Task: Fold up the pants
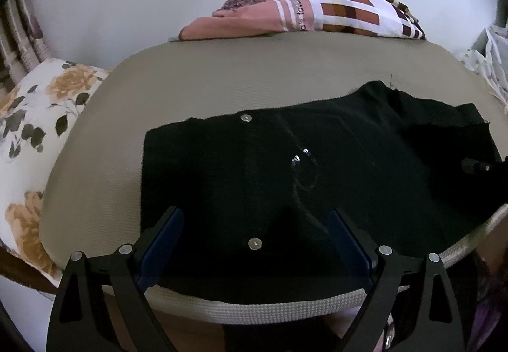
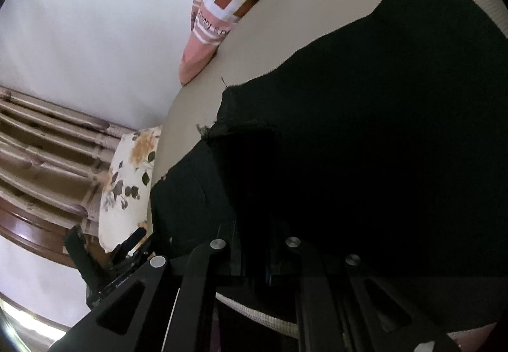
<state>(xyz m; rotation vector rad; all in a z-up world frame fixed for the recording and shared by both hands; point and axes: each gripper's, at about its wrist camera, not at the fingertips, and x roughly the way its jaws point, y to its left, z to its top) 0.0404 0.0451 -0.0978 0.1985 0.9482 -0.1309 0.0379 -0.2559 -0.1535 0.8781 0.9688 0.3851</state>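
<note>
your beige bed (image 1: 222,82) carries one pair of black pants (image 1: 317,167), spread flat across its near half with the waist end toward your left and the frayed leg ends toward your right. two metal buttons (image 1: 246,118) show on the cloth in the left wrist view only; the right wrist view shows the pants (image 2: 365,129) as a dark mass with a ragged hem edge. there are two pillows: a plaid one (image 1: 317,5) at the far edge of the bed, and a floral one (image 1: 35,129) off its left side. only the right wrist view shows the wooden slatted headboard (image 2: 47,142) beside the floral pillow (image 2: 130,174). your left gripper (image 1: 255,240) hovers low over the near edge of the pants, level, its fingers (image 1: 163,244) spread wide apart with nothing between them. your right gripper (image 2: 254,253) is rolled to one side and pressed low against the pants, its fingers drawn close together on a fold of the black cloth.
</note>
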